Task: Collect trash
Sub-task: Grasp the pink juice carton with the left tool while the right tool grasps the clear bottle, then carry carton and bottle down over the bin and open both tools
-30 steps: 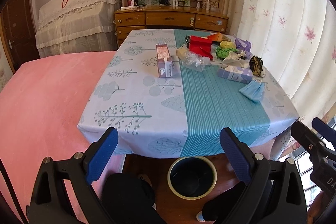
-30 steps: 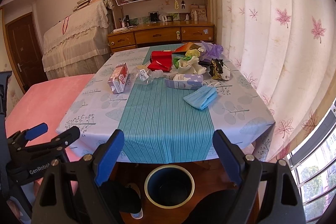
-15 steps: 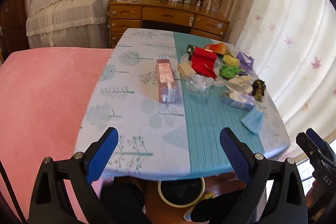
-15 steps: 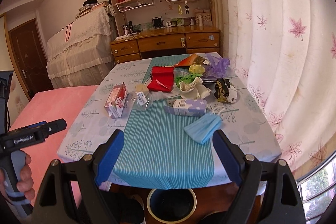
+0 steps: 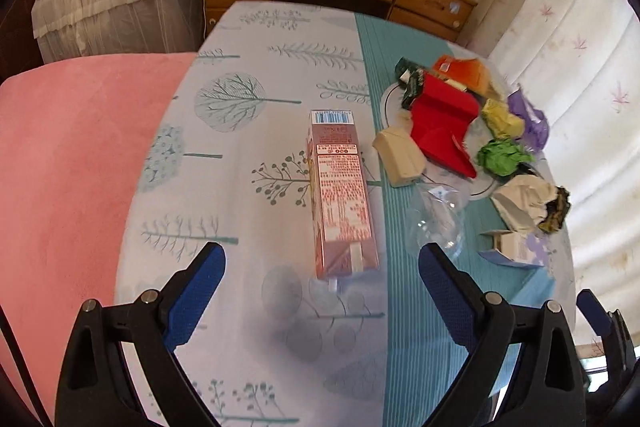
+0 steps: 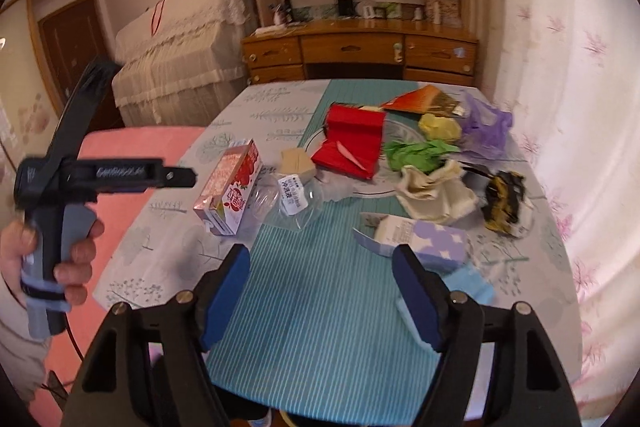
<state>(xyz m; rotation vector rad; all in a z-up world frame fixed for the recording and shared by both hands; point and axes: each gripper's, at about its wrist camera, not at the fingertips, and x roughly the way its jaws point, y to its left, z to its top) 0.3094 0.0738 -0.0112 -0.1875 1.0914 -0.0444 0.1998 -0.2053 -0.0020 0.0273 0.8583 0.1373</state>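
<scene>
Tablecloth (image 5: 248, 99) pale blue, tree print, teal striped band; carton (image 5: 340, 195) pink; folded paper (image 5: 440, 123) red.

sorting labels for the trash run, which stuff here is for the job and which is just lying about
For the job:
pink drink carton lying flat
clear crushed plastic bottle
red folded paper box
crumpled green paper
lilac-and-white small carton

Just lying about:
wooden drawer desk
pink bedspread
leaf-print curtain

Black gripper frames (image 5: 322, 275), blue fingers (image 6: 224, 291)
</scene>
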